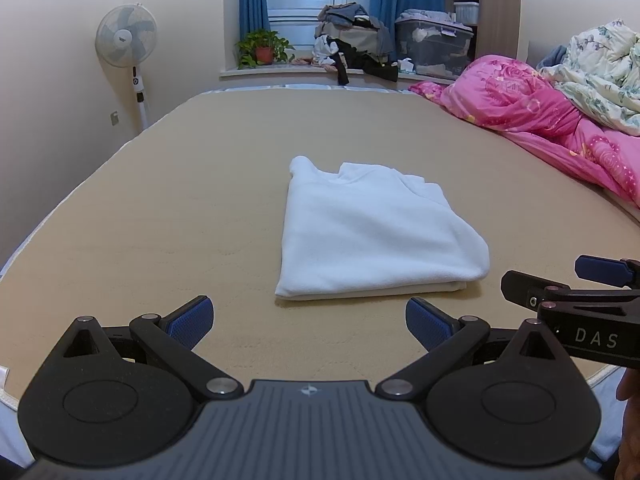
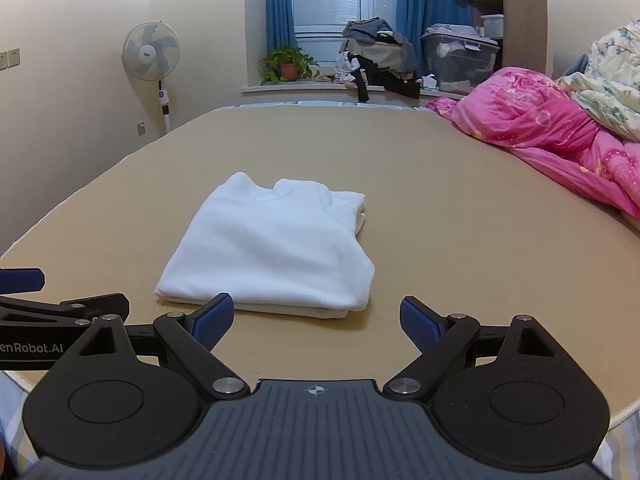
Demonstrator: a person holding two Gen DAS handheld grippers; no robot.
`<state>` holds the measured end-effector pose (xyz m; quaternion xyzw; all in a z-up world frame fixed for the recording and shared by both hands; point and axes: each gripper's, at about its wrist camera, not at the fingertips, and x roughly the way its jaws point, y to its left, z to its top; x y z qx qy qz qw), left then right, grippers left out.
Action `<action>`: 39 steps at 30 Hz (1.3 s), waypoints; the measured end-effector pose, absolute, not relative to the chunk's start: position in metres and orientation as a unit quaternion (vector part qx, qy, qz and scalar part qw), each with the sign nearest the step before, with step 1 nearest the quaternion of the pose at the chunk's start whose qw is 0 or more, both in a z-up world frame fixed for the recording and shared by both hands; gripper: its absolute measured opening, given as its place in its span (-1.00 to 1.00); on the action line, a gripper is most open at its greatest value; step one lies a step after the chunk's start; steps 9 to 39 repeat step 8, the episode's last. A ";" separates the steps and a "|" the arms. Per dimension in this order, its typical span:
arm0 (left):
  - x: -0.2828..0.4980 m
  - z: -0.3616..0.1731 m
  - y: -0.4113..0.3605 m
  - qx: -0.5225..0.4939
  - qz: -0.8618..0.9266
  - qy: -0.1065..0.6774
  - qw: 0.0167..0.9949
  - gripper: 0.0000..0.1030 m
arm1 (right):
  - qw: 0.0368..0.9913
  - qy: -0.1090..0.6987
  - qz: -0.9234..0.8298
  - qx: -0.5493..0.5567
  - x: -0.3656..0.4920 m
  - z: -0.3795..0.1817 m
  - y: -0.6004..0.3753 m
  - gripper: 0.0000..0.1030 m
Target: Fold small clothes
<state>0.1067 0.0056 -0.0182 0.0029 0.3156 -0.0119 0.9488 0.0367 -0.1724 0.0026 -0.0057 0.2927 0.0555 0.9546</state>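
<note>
Folded white shirt [image 1: 372, 232] flat on bed [image 1: 160, 220]; lower layers hidden. Left tool [image 1: 310, 322] and right tool [image 2: 316, 322] wide, empty, short of it.

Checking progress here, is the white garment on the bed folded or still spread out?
Folded. The white garment lies as a compact rectangle with stacked layers at its near edge; both grippers are open, clear of it.

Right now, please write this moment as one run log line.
white garment: folded, on bed | left tongs: open, empty | right tongs: open, empty
</note>
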 end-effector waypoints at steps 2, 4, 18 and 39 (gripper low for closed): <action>0.107 -0.018 0.006 0.003 -0.012 0.316 0.949 0.99 | 0.955 0.293 0.056 -0.006 0.036 0.003 -0.172 0.76; 0.107 -0.018 0.006 0.003 -0.013 0.316 0.949 0.99 | 0.955 0.292 0.057 -0.007 0.036 0.003 -0.171 0.76; 0.107 -0.018 0.007 0.003 -0.012 0.314 0.949 0.99 | 0.955 0.291 0.059 -0.008 0.035 0.002 -0.170 0.76; 0.107 -0.018 0.007 0.003 -0.012 0.314 0.949 0.99 | 0.955 0.291 0.059 -0.008 0.035 0.002 -0.170 0.76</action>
